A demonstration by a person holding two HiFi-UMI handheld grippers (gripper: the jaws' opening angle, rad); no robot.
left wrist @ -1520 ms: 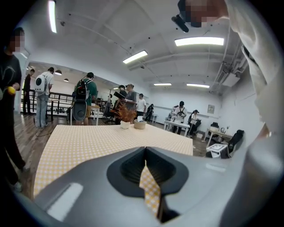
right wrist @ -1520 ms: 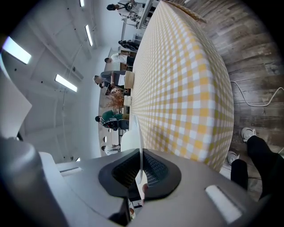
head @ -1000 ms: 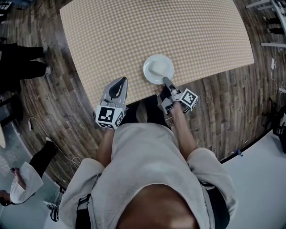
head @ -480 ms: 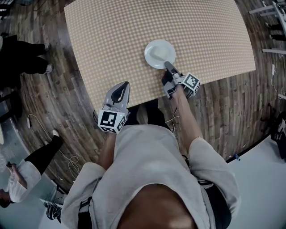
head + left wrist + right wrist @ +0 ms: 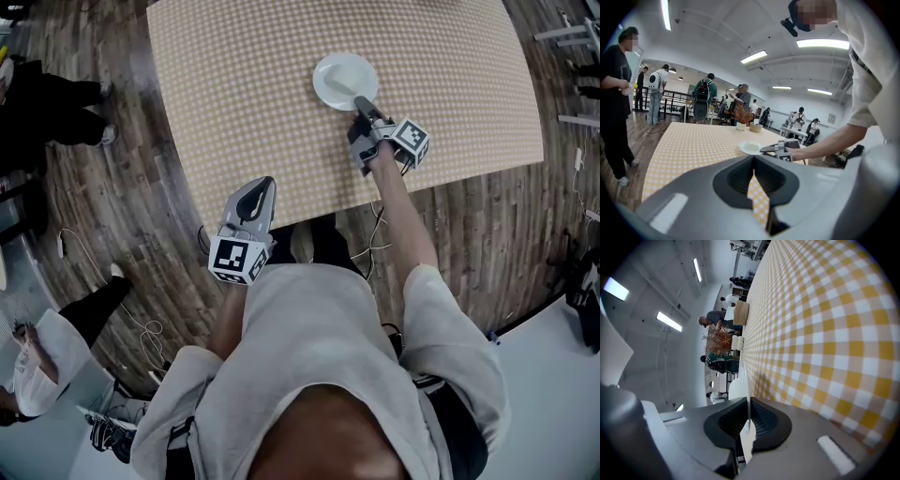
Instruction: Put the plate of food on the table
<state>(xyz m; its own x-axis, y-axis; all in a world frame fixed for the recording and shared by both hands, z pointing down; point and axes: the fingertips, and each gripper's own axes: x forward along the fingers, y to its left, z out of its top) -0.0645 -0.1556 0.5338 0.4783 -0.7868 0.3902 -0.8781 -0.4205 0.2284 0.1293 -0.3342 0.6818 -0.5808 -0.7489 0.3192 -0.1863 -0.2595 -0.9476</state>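
While the person leans over the near edge of the desk (image 5: 244, 84), the left tongs (image 5: 258, 187) hang just at that edge. Their jaws are drawn together with nothing between them, only a sliver of yellow-and-white checked cloth showing past them.

Farther in, the right arm is stretched out over the cloth. The right tongs (image 5: 361, 101) are pinched tight on the near rim of the white plate (image 5: 339, 77). From the right gripper view that rim runs as a thin pale line straight into the closed jaws.

The plate lies directly ahead of the right tongs, on their far side, well in from the near edge and about midway between the left and right edges. It is round, so it has no long axis to line up. I judge that what matters next is that the plate sits flat on the cloth before the jaws let go, and I cannot tell whether its base already touches. The right hand is plainly the nearer one, and the left is well apart from the plate. What the plate carries is too pale to make out.

At the far end of the desk stand a dried plant (image 5: 743, 115) and a small bowl (image 5: 755, 127).

I can read no brand, label or writing anywhere. The only print is the black-and-white squares on the gripper cubes.
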